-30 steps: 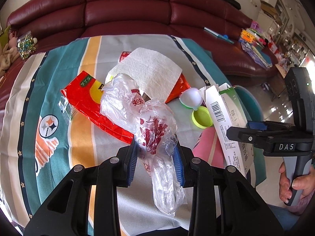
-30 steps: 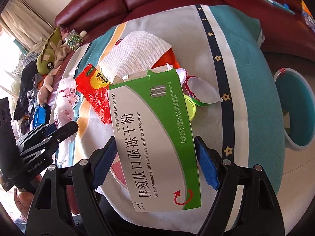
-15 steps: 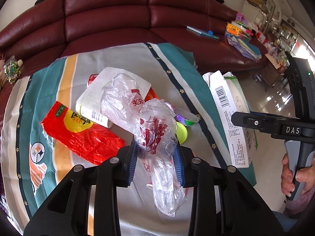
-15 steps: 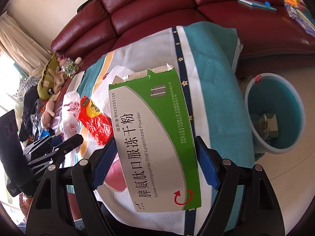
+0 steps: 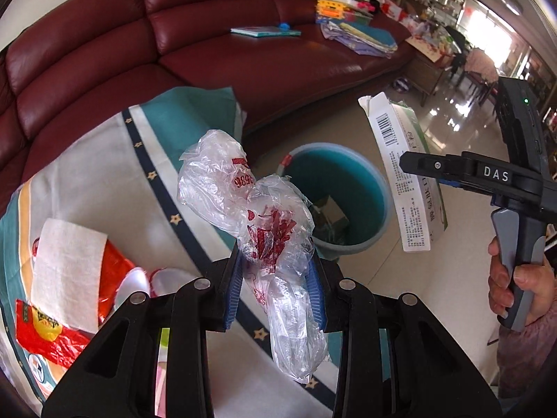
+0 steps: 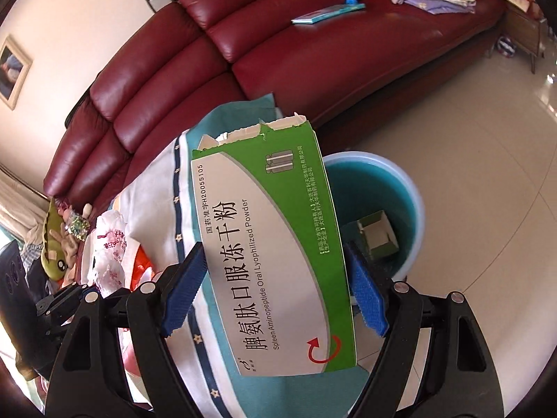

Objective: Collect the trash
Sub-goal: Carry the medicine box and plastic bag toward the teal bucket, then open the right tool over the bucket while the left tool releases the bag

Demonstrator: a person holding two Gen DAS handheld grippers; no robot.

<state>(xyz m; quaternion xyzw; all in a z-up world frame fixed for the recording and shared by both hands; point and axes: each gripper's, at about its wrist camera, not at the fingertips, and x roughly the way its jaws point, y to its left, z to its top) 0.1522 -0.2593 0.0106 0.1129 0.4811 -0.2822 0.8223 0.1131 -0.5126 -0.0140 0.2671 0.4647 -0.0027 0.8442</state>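
- Crumpled clear plastic bag [image 5: 264, 230] with red print sits pinched between the blue pads of the left gripper [image 5: 275, 285]; the jaws are drawn narrow on its middle, one puffed end rising ahead of the pads and a limp tail hanging back toward the camera.
- Green-and-white medicine box [image 6: 275, 261] is clamped across its width by the right gripper [image 6: 275, 278], jaws set fairly wide to span it, the torn flap end pointing forward past the fingertips.
- Ahead of both sets of jaws, down on the floor just past the table edge, stands the teal trash bin [image 5: 376, 188]; a small carton already lies inside it.
- Step in hand, as I judge it: the carry. Both pieces are lifted off the striped tablecloth [image 5: 104, 174] and aimed toward the bin, but neither appears to be over its mouth yet; from the right wrist view the box's far end covers part of the rim.
- Next move calls for bringing each load above the opening, then spreading the jaws. The box should drop cleanly; the bag is light and clingy, so it may stick to a pad and need a wider release.
- Behind and left of the left jaws, a paper towel [image 5: 69, 264] and a red wrapper [image 5: 48, 334] lie on the cloth, so more collecting seems to remain.
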